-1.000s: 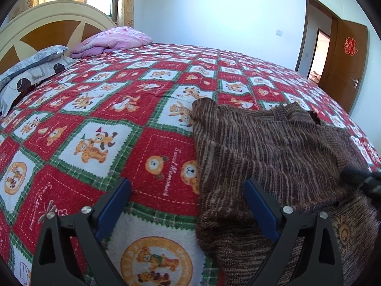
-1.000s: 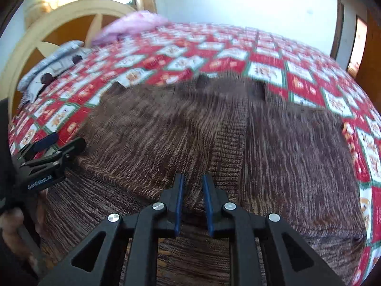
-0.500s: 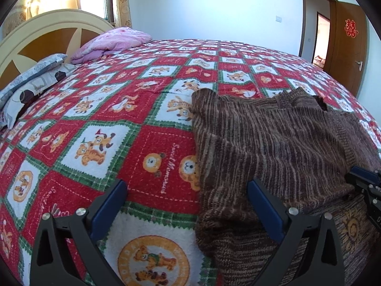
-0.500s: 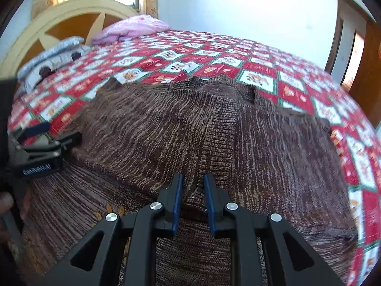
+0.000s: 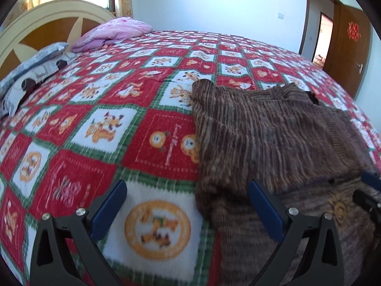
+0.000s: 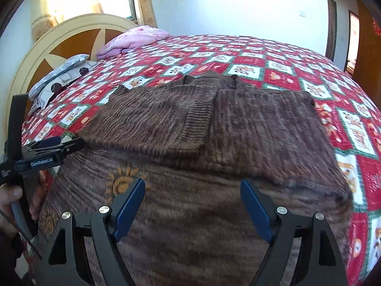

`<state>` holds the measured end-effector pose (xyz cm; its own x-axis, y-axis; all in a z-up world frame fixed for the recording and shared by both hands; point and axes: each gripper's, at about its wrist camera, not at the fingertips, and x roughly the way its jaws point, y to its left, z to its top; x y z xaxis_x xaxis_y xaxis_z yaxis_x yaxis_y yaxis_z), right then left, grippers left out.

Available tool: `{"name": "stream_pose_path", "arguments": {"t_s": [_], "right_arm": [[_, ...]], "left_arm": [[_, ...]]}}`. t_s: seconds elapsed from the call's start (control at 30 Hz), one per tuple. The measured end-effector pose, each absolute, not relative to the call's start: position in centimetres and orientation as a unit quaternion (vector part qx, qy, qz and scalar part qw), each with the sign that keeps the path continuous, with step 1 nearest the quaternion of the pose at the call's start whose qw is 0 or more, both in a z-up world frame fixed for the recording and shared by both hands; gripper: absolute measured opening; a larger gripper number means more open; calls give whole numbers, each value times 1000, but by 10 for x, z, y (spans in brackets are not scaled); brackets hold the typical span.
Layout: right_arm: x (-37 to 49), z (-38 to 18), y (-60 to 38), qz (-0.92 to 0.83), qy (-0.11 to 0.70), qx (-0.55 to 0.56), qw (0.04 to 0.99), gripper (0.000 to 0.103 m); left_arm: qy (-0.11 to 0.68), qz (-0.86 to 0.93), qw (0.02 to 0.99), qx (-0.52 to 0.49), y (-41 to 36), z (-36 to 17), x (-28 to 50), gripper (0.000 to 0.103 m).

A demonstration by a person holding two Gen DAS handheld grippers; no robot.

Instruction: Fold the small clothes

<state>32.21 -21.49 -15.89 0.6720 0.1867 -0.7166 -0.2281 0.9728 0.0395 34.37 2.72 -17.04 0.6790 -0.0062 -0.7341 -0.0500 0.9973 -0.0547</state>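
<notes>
Brown sweater's (image 6: 214, 128) right edge: right-wrist only.

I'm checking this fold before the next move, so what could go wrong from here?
1. The right gripper has just been opening with nothing between its jaws, so the folded brown sweater lies free and its flaps may shift if brushed.
2. The left gripper is open with one finger over the sweater's edge; closing here could snag and bunch the knit.
</notes>
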Motion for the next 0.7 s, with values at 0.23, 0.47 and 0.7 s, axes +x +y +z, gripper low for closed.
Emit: {"name": "stream_pose_path", "arguments": {"t_s": [0.23, 0.47, 0.7], "right_arm": [[291, -145, -231, 96, 386, -14, 917, 83], [247, -142, -236, 94, 397, -23, 913, 83], [201, -141, -237, 96, 403, -31, 910, 83]], "left_arm": [[402, -8, 915, -43, 26, -162, 301, 103], [383, -33, 923, -38, 29, -143, 248, 103], [360, -39, 932, -8, 27, -129, 203, 103]]}}
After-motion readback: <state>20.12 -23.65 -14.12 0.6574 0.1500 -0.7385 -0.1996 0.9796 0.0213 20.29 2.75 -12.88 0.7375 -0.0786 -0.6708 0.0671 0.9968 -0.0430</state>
